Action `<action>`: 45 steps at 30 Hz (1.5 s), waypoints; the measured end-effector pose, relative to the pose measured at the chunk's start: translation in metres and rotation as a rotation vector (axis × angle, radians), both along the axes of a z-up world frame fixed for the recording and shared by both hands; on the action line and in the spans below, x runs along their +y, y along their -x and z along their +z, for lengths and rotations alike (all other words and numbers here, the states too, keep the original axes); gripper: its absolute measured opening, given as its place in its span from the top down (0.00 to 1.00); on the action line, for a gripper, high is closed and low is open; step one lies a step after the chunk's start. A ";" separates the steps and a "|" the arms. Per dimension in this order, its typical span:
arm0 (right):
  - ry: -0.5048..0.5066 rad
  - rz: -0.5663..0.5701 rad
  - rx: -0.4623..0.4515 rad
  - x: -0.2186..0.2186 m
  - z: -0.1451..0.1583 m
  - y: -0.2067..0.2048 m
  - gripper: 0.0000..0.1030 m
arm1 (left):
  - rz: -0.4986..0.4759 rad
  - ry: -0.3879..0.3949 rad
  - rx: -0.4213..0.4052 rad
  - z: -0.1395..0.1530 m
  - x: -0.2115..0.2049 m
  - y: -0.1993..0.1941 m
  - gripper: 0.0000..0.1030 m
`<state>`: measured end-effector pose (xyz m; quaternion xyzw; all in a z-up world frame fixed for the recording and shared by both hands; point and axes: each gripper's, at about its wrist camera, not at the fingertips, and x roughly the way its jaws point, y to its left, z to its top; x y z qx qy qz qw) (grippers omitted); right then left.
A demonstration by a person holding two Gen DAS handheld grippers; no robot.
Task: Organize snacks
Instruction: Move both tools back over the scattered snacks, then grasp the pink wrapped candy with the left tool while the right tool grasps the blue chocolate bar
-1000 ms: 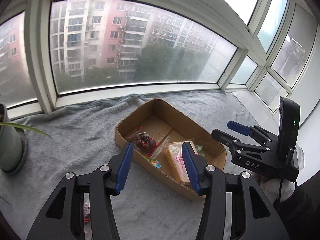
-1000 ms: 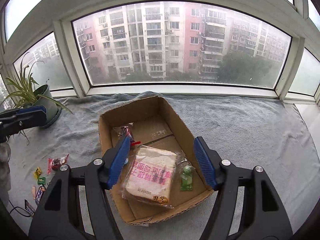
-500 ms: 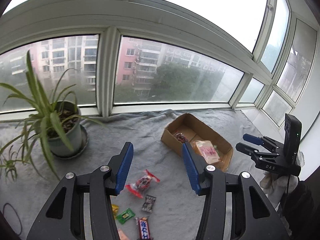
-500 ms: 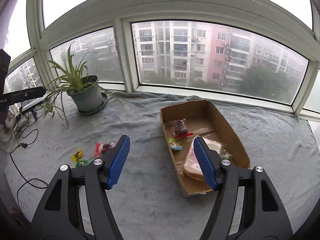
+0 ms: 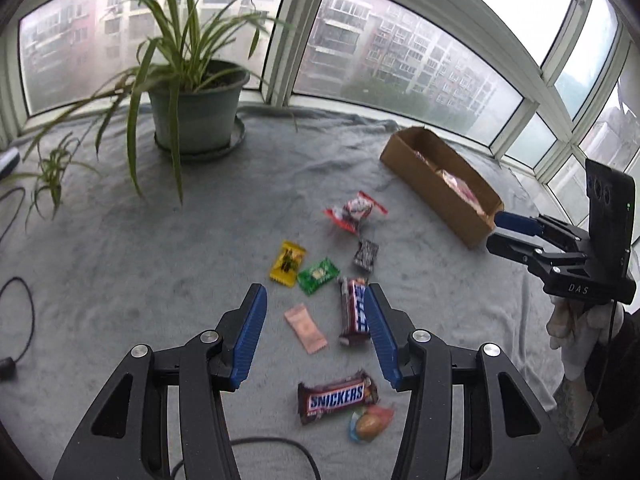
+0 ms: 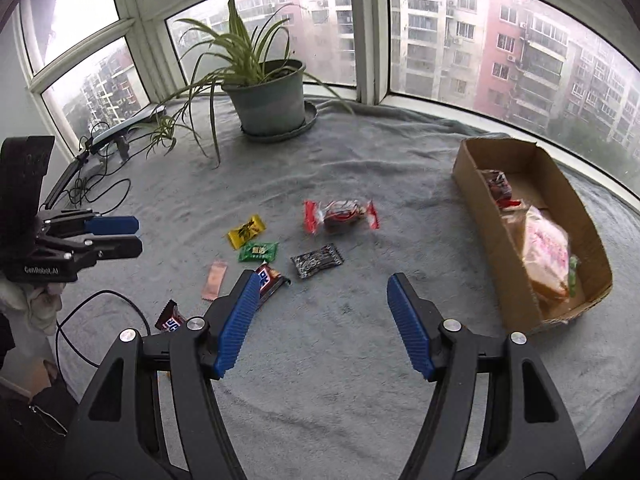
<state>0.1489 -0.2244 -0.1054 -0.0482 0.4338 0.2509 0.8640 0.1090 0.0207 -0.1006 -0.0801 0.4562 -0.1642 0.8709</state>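
Observation:
Several loose snacks lie on the grey blanket [image 5: 120, 248]: a red-ended candy [image 5: 355, 210] [image 6: 340, 216], a yellow packet [image 5: 287, 263], a green packet [image 5: 318, 275], a dark packet [image 5: 366, 255], a pink wafer [image 5: 306, 329] and two Snickers bars [image 5: 354, 312] [image 5: 338, 396]. The cardboard box [image 6: 532, 232] at the right holds a bread pack [image 6: 546, 252] and small snacks. My left gripper [image 5: 314, 328] is open above the pink wafer and one Snickers bar. My right gripper [image 6: 320, 316] is open and empty over bare blanket, left of the box.
A potted spider plant [image 5: 196, 108] [image 6: 272, 92] stands at the back by the window. Black cables [image 5: 16, 312] [image 6: 92, 312] trail at the left and front. A wrapped egg-shaped sweet [image 5: 370, 424] lies near the front Snickers bar.
Both grippers have swung left away from the box; the view now centres on the loose snacks, which are closer. Both stay open and empty.

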 end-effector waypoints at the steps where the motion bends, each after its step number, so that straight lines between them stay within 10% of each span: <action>1: -0.005 -0.001 0.014 0.004 -0.005 0.000 0.33 | -0.005 -0.008 0.015 -0.008 0.000 0.006 0.52; 21: -0.113 -0.067 0.309 0.064 -0.087 -0.040 0.41 | 0.032 0.019 0.143 -0.082 -0.009 -0.002 0.65; 30: -0.013 -0.012 0.312 0.092 -0.099 -0.044 0.58 | 0.026 -0.032 0.145 -0.090 -0.018 -0.010 0.65; 45: 0.070 0.020 0.276 0.079 -0.099 -0.039 0.60 | 0.009 -0.142 0.114 -0.092 -0.040 -0.015 0.67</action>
